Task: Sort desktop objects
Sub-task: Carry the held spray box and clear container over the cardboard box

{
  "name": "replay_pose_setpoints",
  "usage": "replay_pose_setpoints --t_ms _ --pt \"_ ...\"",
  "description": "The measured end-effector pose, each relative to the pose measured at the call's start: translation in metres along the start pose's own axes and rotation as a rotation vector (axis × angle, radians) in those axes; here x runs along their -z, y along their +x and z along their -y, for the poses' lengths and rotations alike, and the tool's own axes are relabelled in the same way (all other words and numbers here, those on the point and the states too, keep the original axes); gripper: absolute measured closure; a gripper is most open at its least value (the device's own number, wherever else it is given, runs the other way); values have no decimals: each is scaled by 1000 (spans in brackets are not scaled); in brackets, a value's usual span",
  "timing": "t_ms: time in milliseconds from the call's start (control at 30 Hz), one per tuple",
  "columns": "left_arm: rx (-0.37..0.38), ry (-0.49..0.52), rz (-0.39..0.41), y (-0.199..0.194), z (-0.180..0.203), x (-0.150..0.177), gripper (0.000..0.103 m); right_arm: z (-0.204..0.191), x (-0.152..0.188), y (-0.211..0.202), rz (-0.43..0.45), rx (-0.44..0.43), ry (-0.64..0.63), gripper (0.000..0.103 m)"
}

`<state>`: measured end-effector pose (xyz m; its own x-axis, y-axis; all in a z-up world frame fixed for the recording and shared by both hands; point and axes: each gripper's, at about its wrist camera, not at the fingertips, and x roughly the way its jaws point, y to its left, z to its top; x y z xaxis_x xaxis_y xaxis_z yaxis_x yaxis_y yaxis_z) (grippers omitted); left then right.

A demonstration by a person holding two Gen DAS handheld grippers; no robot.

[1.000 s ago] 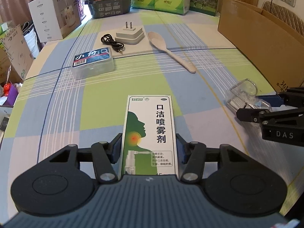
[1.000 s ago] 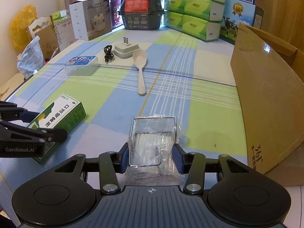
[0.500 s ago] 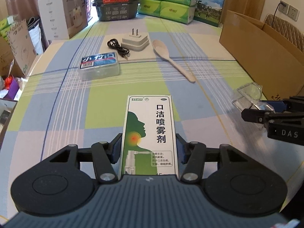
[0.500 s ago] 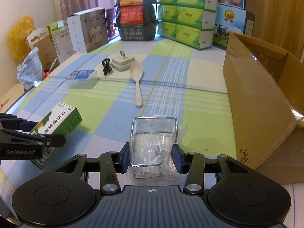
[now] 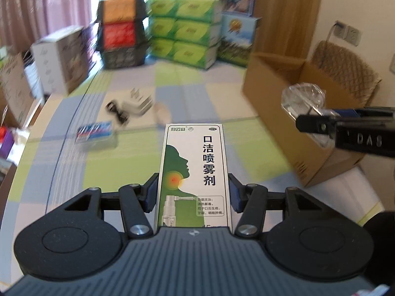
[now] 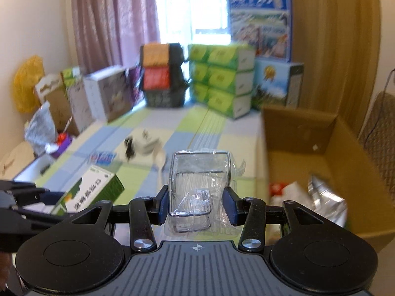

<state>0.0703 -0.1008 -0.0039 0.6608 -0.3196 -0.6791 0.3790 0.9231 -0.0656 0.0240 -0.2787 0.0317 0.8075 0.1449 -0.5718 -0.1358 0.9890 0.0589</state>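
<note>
The left gripper [image 5: 192, 192] has its blue-padded fingers [image 5: 150, 192] clamped on both long sides of a tall green-and-white cardboard spray box [image 5: 193, 172], held lifted above the checked green, blue and white cloth of the counter [image 5: 103, 167]. The right gripper [image 6: 197, 204] pinches a clear, crinkly plastic case of toothpicks [image 6: 197, 185] between its fingers [image 6: 229, 207], held in the air just beside the open brown cardboard carton [image 6: 303, 133]; crumpled wrappers lie blurred in the carton's bottom. From the left wrist view the carton [image 5: 271, 93] stands at the counter's right edge, and the clear case [image 5: 302, 98] shows above its wall. Still on the cloth, blurred: a flat blue-labelled plastic box [image 5: 95, 133], a white plug adapter [image 5: 135, 104] with a coiled black cable [image 5: 116, 111], and a pale spoon [image 5: 163, 114]. Stacked green tissue packs [image 5: 185, 32] and a white carton [image 5: 61, 54] line the far end.
</note>
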Motion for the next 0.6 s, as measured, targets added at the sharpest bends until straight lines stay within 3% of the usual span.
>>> replay_pose_setpoints --t_ms 267,600 --pt "90 95 54 0 76 -52 53 76 -31 -39 42 104 24 61" --pt "199 184 38 37 167 -88 53 163 -19 -46 14 195 103 61"
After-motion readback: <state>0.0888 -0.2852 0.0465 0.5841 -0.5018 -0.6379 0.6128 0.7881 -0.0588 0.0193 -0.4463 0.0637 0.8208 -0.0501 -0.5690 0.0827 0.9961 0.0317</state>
